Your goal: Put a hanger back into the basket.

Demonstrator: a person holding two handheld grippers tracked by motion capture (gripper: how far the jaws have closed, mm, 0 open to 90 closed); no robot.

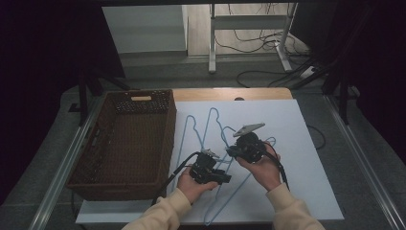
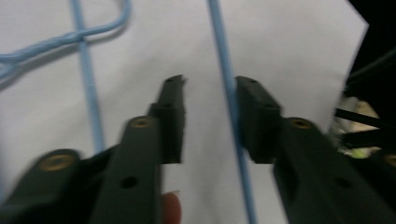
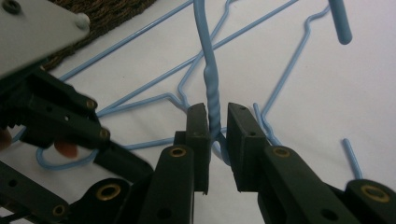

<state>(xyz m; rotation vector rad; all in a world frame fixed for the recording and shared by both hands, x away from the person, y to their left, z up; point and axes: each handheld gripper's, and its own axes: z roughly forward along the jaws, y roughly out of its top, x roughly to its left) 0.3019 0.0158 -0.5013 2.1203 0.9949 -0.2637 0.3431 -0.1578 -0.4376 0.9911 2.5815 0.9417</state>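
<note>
Several blue wire hangers (image 1: 208, 125) lie overlapping on a white board (image 1: 301, 163). My right gripper (image 1: 230, 152) is shut on the twisted neck of one blue hanger (image 3: 213, 93), whose wire runs up between the two pads (image 3: 196, 122). My left gripper (image 1: 226, 178) stands open just in front of it. A straight blue wire (image 2: 225, 70) passes between its jaws, close to the right pad (image 2: 254, 112). The left gripper's body (image 3: 60, 126) also shows in the right gripper view, at the left.
A brown wicker basket (image 1: 168, 139) stands left of the board, its corner (image 3: 107, 14) close to the hangers. A desk frame and cables (image 1: 249, 38) lie on the floor beyond the table. The board's right half is bare.
</note>
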